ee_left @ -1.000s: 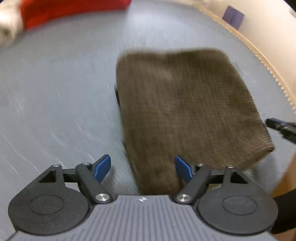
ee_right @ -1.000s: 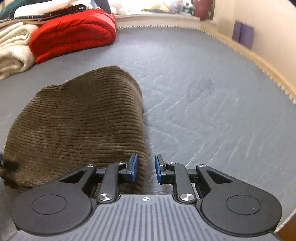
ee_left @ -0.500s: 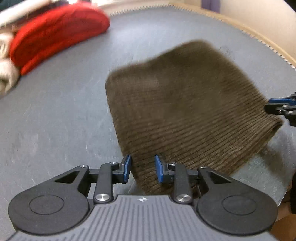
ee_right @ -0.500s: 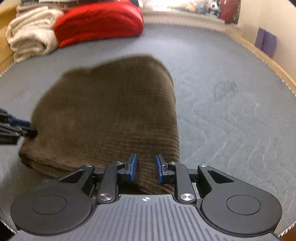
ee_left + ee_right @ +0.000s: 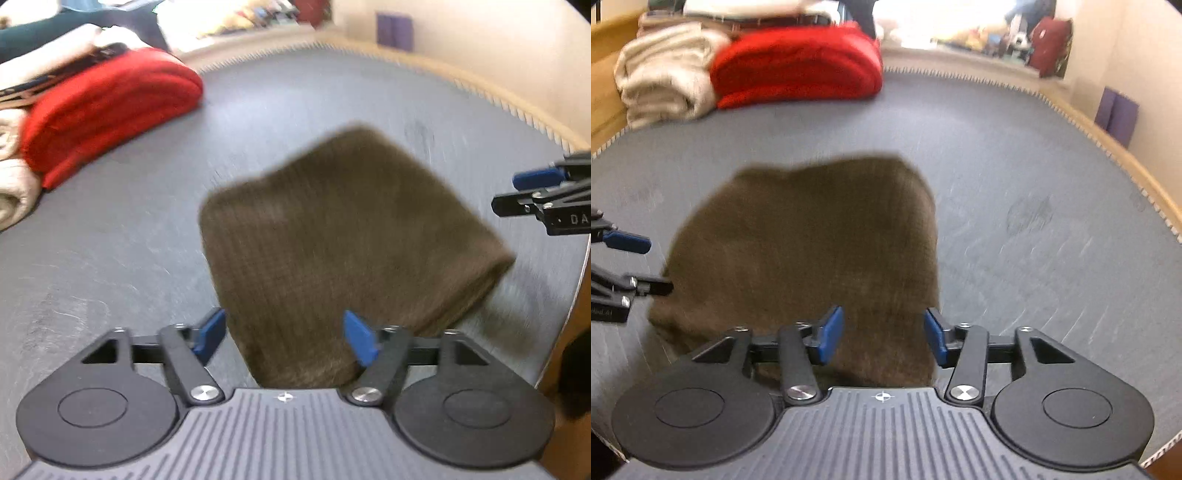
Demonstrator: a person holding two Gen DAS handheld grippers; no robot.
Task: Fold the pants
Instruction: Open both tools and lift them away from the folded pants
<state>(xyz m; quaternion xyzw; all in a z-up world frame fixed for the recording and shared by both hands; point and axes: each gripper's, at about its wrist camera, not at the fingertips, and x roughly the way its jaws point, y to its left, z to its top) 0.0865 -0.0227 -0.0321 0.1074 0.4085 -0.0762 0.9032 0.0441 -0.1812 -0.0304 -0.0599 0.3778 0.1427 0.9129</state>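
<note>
The left claw (image 5: 284, 334) is opening, its blue pads apart above the near edge of the pants (image 5: 343, 243) and pressing on nothing. The right claw (image 5: 884, 334) is opening too, pads apart over the pants' near right corner, gripping nothing. The brown pants lie folded into a thick block on the grey desk (image 5: 1034, 155). At the far edge sit a red bundle (image 5: 798, 66) and, beside it, cream towels (image 5: 665, 77).

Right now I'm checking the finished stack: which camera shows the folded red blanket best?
The right wrist view: the folded red blanket sits whole and fairly sharp at the mat's far edge. The left wrist view shows it too, but blurred, off to the side.
</note>
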